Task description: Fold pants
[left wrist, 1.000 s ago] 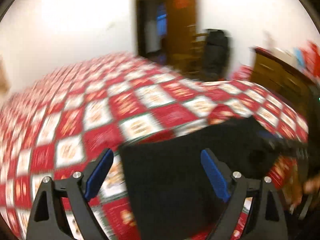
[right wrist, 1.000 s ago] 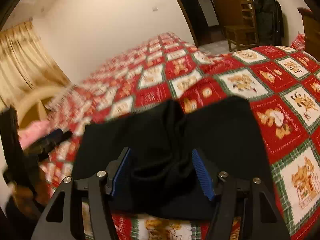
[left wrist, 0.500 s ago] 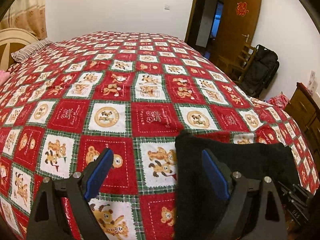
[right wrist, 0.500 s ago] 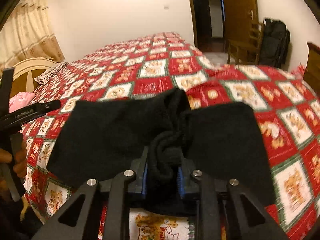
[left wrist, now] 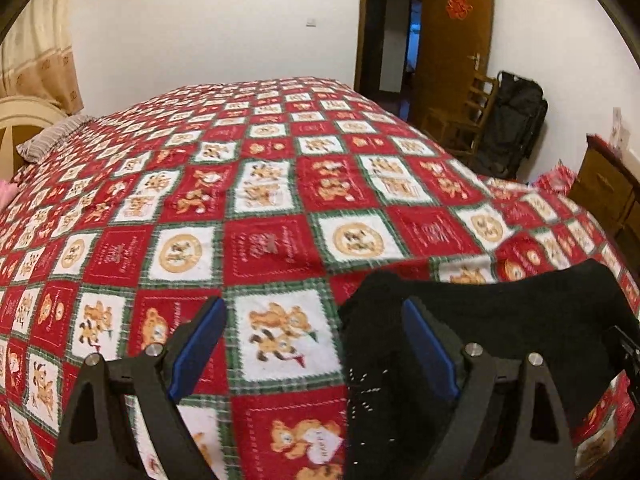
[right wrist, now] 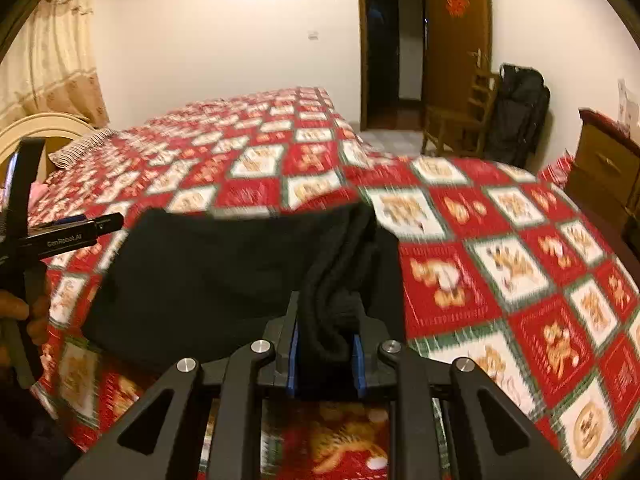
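Black pants (right wrist: 208, 264) are seen lying on the bed (left wrist: 280, 184), near its front edge, spread over the red & white checked bear-print quilt (right wrist: 500, 264). In the right wrist view a bunched ridge of the fabric is clamped by the right gripper (right wrist: 325, 354): its blue-padded fingers (right wrist: 293, 356) are closed in tight w/ only the thick fold of cloth between them. The rest of the garment is laid out flat to the left of that pinch, w/ a smaller flap to the right.

In the left wrist view the left gripper (left wrist: 316, 352) is held wide apart, nothing gripped. Its left finger pad (left wrist: 198, 346) is seen over bare quilt, its right finger pad (left wrist: 430, 354) over the black cloth, so the left edge of the pants (left wrist: 500, 320) falls between the two. Contact w/ the fabric can't be judged from here.

The left gripper is also caught at the far left of the right wrist view (right wrist: 68, 236), held by the person's hand (right wrist: 24, 316), just beside the left end of the pants.

Bkgd: a striped pillow (left wrist: 48, 142) by a cream headboard (right wrist: 36, 132), curtains (right wrist: 52, 52), an open brown door (left wrist: 456, 36), a wooden chair (right wrist: 460, 116), a black bag (left wrist: 512, 128), and a wooden dresser (right wrist: 604, 176) at right.
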Tool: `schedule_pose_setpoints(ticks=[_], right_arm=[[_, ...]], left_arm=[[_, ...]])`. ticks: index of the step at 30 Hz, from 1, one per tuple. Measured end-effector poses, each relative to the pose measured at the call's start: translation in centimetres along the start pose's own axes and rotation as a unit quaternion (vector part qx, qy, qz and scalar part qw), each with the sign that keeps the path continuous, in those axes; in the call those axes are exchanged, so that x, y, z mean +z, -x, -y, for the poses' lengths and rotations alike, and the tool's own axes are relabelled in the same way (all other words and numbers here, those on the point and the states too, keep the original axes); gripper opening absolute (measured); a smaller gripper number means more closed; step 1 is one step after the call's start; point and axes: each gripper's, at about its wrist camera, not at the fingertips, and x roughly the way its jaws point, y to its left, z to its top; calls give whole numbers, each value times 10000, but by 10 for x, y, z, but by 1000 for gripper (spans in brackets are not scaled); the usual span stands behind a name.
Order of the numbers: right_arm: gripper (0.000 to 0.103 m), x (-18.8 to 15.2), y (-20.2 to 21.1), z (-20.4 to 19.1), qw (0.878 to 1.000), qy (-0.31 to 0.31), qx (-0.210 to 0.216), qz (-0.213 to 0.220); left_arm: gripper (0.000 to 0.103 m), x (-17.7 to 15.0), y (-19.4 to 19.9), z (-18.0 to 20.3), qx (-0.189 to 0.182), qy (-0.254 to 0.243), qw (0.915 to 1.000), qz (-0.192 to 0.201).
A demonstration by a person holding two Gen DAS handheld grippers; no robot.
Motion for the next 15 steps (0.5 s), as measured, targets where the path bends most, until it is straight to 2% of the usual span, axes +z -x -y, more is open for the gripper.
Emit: schedule_pose_setpoints(ticks=[5, 9, 13, 15], right_arm=[[22, -6, -7, 5, 10000, -30, 5, 48], [24, -8, -7, 15, 9998, -188, 114, 21], [31, -7, 2, 24, 9985, -464, 265, -78], [35, -4, 16, 29, 9985, -552, 61, 18]], left_arm=[[90, -17, -19, 20, 288, -231, 9990, -259], [90, -29, -31, 26, 497, -425, 9973, -323], [90, -30, -29, 30, 485, -610, 9964, -333], [90, -25, -25, 26, 345, -609, 9968, -393]])
